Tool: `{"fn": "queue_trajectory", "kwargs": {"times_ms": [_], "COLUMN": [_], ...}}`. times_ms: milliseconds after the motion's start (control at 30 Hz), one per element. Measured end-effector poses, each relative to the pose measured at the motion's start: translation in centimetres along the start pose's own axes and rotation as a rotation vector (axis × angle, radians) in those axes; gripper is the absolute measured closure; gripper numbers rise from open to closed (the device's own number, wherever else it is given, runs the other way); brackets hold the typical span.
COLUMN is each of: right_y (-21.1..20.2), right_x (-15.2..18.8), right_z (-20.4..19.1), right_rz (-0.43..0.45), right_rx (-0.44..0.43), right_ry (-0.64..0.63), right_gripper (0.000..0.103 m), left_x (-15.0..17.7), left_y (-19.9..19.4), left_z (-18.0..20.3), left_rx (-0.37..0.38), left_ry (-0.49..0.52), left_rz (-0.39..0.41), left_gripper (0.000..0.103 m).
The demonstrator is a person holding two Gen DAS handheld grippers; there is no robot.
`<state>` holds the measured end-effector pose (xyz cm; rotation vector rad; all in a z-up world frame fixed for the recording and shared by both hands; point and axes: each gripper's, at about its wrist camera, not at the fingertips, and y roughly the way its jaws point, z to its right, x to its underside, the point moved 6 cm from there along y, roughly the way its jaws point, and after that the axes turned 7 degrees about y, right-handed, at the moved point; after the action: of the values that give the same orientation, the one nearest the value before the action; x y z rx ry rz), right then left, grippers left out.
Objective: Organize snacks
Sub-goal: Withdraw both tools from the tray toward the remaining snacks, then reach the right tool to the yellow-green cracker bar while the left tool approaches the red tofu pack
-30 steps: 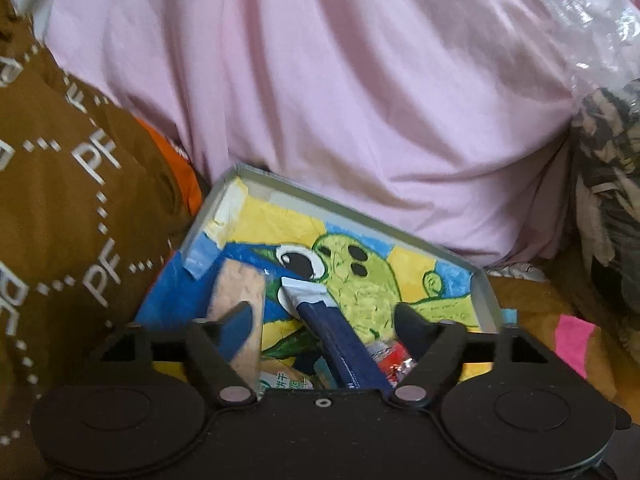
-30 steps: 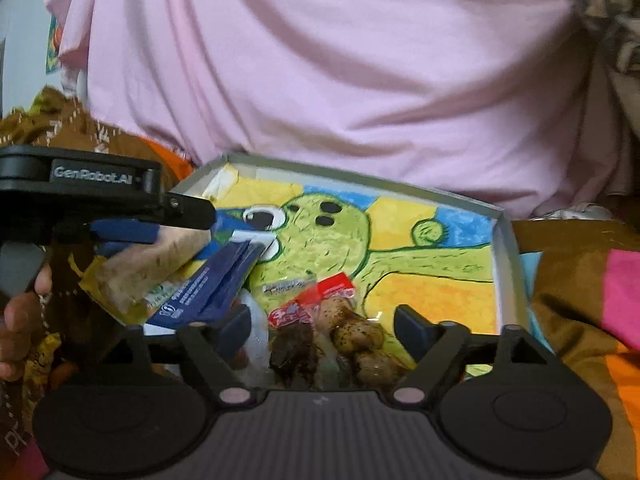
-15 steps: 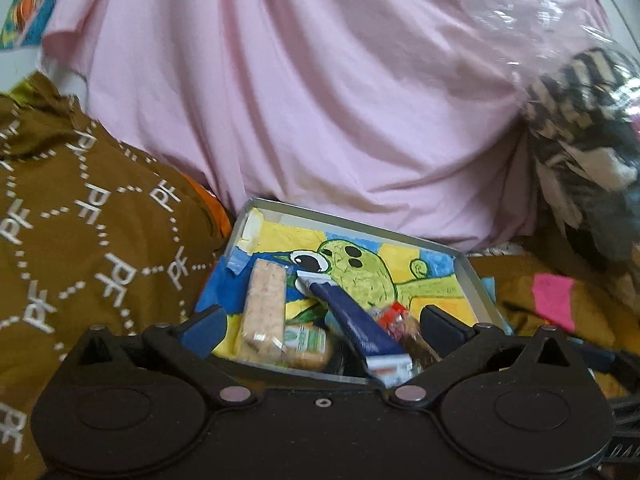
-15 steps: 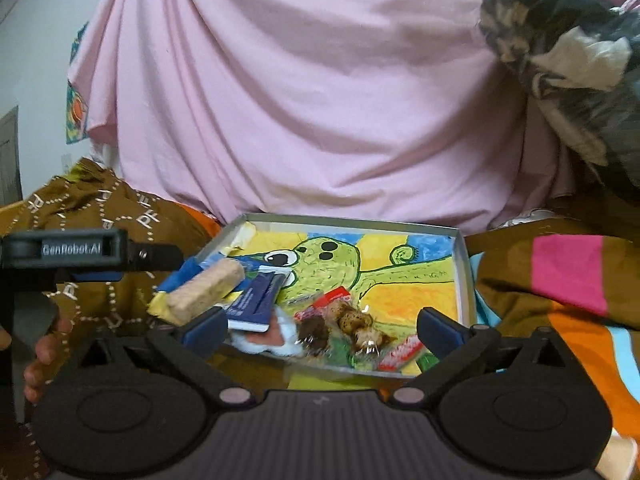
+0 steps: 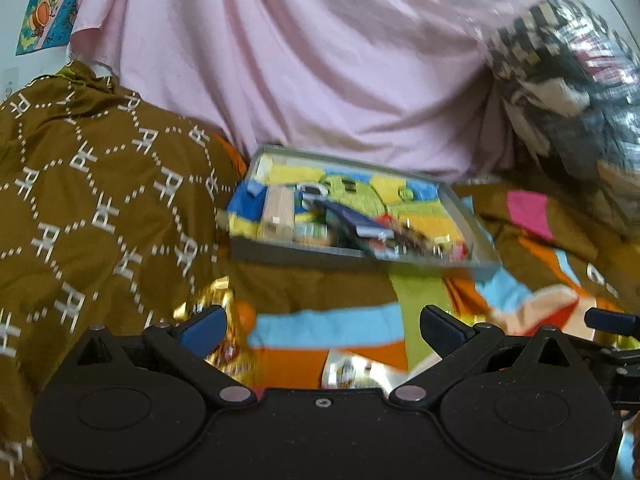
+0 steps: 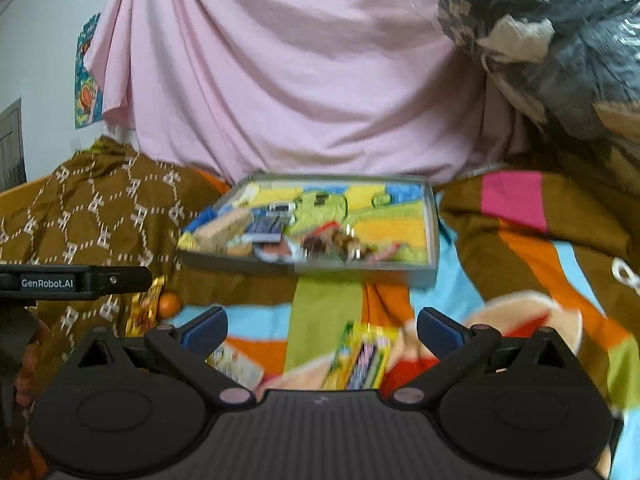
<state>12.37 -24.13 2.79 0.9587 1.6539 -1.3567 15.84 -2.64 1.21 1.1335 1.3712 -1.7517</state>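
Both wrist views look low across the bedspread [image 5: 320, 328], side by side, sharing the snack tray [image 5: 280, 249] ahead.

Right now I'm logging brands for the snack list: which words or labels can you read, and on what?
"GenRobot.AI": on the left gripper's black body, right wrist view.
"PF": repeated across the brown cloth.
Snack wrappers in the tray and yellow packet: too blurred to read.

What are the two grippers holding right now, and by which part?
Nothing. The left gripper and right gripper both have their fingers spread with only the blanket between them; the snacks lie in the tray.
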Motion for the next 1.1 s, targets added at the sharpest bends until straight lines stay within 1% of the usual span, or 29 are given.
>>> {"fn": "queue_trajectory", "kwargs": {"times_ms": [100,300,500,600,733,933,1100], "right_y": [-0.7,-1.5,-1.5,-1.2,-0.8,-0.4,-0.2], "right_x": [1.9,5.2,7.4,8.2,8.7,8.9,9.0], "right_z": [-0.1,-0.3,-0.5,-0.6,-0.8,-0.7,-0.7], "right_rz": [-0.040,-0.127,-0.191,-0.223,-0.248,-0.269,-0.275], "right_rx": [0.011,0.029,0.076,0.092,0.103,0.104,0.107], "right_ry": [0.009,0.033,0.017,0.014,-0.005,-0.003,0.000], "right_gripper": [0.000,0.000,0.000,0.000,0.000,0.000,0.000], "left_x": [1.6,4.1,5.8,6.4,7.1,7.6,7.7], "left_y": [-0.6,-1.7,-1.7,-1.2,-0.6,-0.2,-0.2], "left_z": [0.2,-0.1,0.3,0.7,0.9,0.9,0.9], "left_rx": [-0.006,-0.042,-0.027,-0.003,0.004,0.005,0.001], "left_ry": [0.016,0.027,0.080,0.103,0.108,0.112,0.111], "left_rz": [-0.025,-0.069,-0.120,-0.157,-0.195,-0.224,-0.234], "left_gripper": [0.001,0.001,0.001,0.001,0.001,0.001,0.001]}}
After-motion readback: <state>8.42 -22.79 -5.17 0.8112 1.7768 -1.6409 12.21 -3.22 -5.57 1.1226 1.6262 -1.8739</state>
